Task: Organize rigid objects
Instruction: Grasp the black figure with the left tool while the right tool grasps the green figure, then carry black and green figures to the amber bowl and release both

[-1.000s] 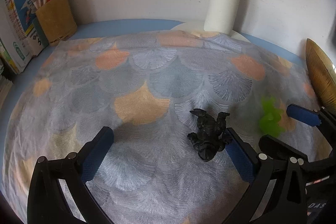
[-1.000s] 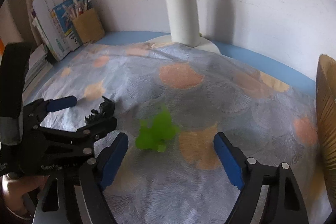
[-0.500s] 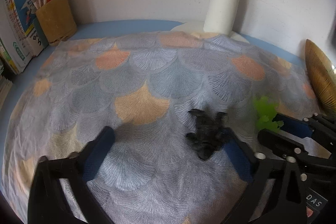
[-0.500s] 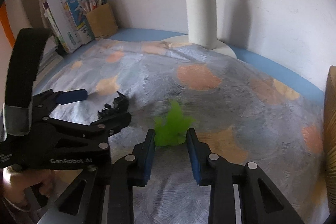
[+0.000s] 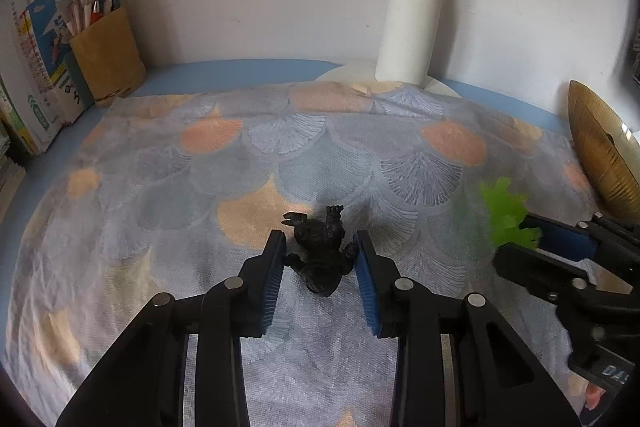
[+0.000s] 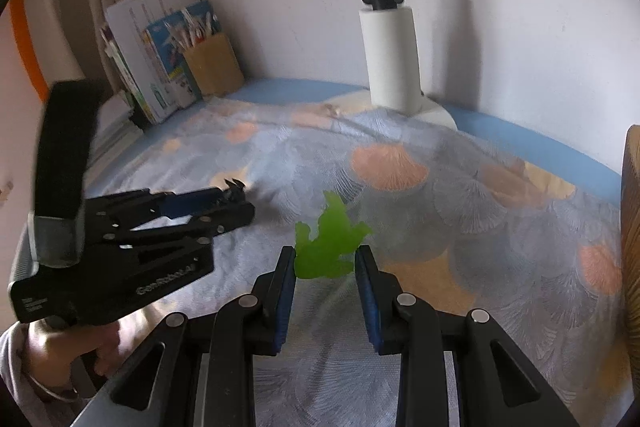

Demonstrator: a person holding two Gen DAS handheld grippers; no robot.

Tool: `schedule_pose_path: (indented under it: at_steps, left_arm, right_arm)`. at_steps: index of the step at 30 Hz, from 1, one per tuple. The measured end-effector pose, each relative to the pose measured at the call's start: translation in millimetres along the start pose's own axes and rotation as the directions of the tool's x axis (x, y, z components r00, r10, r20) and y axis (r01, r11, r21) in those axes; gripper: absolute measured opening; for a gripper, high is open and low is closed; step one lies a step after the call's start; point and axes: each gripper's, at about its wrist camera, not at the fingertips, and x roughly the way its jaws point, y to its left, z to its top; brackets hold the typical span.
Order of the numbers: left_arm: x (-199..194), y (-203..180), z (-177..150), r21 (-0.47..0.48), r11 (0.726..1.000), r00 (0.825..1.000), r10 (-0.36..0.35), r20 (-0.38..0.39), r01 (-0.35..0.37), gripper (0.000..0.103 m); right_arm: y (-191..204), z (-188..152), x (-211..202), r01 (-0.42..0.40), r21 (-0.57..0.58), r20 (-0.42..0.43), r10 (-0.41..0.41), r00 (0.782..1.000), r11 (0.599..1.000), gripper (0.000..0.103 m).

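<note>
A black toy figure (image 5: 320,253) sits between the blue pads of my left gripper (image 5: 319,259), which is shut on it at cloth level. A translucent green toy figure (image 6: 328,247) is clamped between the pads of my right gripper (image 6: 325,263) and held above the patterned cloth (image 6: 460,211). In the left wrist view the green figure (image 5: 506,217) and the right gripper (image 5: 532,243) show at the right. In the right wrist view the left gripper (image 6: 236,203) shows at the left, the black figure mostly hidden behind it.
A white lamp post (image 5: 412,27) on a round base stands at the back. A brown pencil holder (image 5: 106,55) and books (image 5: 36,67) stand at the back left. A golden woven object (image 5: 600,147) is at the right edge.
Both grippers closed: the left on the black figure, the right on the green figure. The right gripper has risen with the green figure.
</note>
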Motion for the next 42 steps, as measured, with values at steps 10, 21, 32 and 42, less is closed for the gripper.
schedule_pose_path:
  at_steps: [10, 21, 32, 42]
  left_arm:
    - [-13, 4, -2, -0.025, 0.999, 0.997, 0.05, 0.057, -0.048, 0.031]
    - [-60, -22, 21, -0.004, 0.997, 0.969, -0.076, 0.233, 0.079, 0.031]
    - [-92, -158, 89, 0.174, 0.948, 0.897, -0.311, 0.314, 0.267, 0.031]
    - [-79, -278, 82, 0.356, 0.843, 0.855, -0.486, 0.18, 0.404, 0.032]
  right_arm:
    - [1, -5, -35, -0.025, -0.002, 0.164, 0.025, 0.986, 1.0, 0.029]
    - [-36, -6, -94, -0.173, 0.157, 0.323, 0.115, 0.94, 0.972, 0.029]
    - [-127, 20, -200, -0.06, 0.263, 0.412, -0.056, 0.909, 0.963, 0.029]
    - [-221, -7, -257, 0.111, 0.444, 0.331, -0.278, 0.902, 0.889, 0.029]
